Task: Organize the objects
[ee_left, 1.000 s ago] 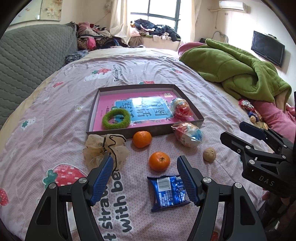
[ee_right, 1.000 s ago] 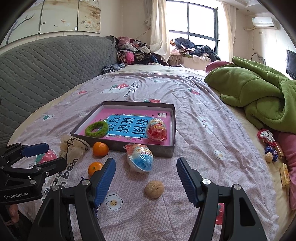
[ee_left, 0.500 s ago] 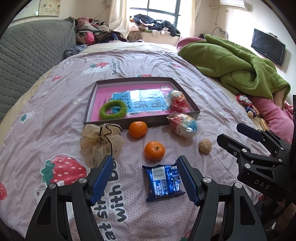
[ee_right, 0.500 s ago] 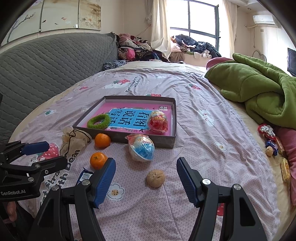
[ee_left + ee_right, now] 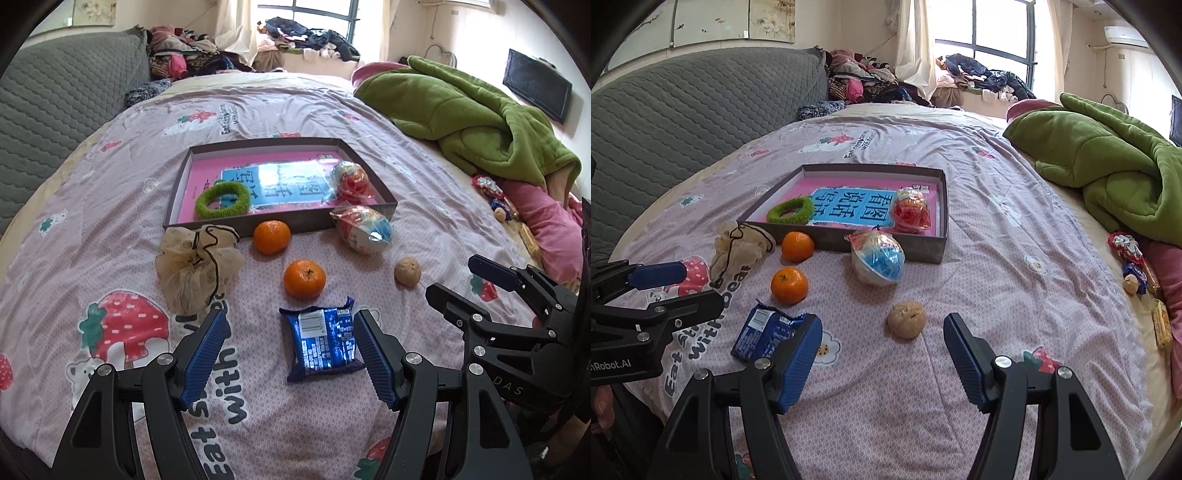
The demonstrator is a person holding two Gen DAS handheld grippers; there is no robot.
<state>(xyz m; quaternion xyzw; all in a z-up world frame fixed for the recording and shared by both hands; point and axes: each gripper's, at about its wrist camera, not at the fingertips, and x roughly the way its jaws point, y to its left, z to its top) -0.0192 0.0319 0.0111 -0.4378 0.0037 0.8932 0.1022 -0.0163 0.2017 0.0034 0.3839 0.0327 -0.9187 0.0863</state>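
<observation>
A shallow box (image 5: 364,161) (image 5: 943,206) lies on the bed, holding a green ring (image 5: 222,199) (image 5: 790,209) and a red wrapped egg (image 5: 351,180) (image 5: 911,210). In front of it lie two tangerines (image 5: 304,278) (image 5: 272,237) (image 5: 789,285) (image 5: 798,246), a blue wrapped egg (image 5: 364,229) (image 5: 878,257), a walnut (image 5: 407,271) (image 5: 907,319), a mesh pouch (image 5: 195,266) (image 5: 738,251) and a blue snack packet (image 5: 321,343) (image 5: 764,332). My left gripper (image 5: 291,347) (image 5: 670,283) hangs open just above the packet. My right gripper (image 5: 882,350) (image 5: 469,275) stands open just short of the walnut.
A green blanket (image 5: 472,110) (image 5: 1108,170) is heaped at the right. Small sweets and a walnut (image 5: 1131,284) lie by a pink cushion (image 5: 546,229). A grey padded headboard (image 5: 683,122) runs along the left. Clothes pile up by the window (image 5: 295,37).
Both grippers have drifted slightly forward and down, so the objects look nearer. The packet now lies between the left fingers, and the walnut is closer to the right fingers. Nothing on the bed moved.
</observation>
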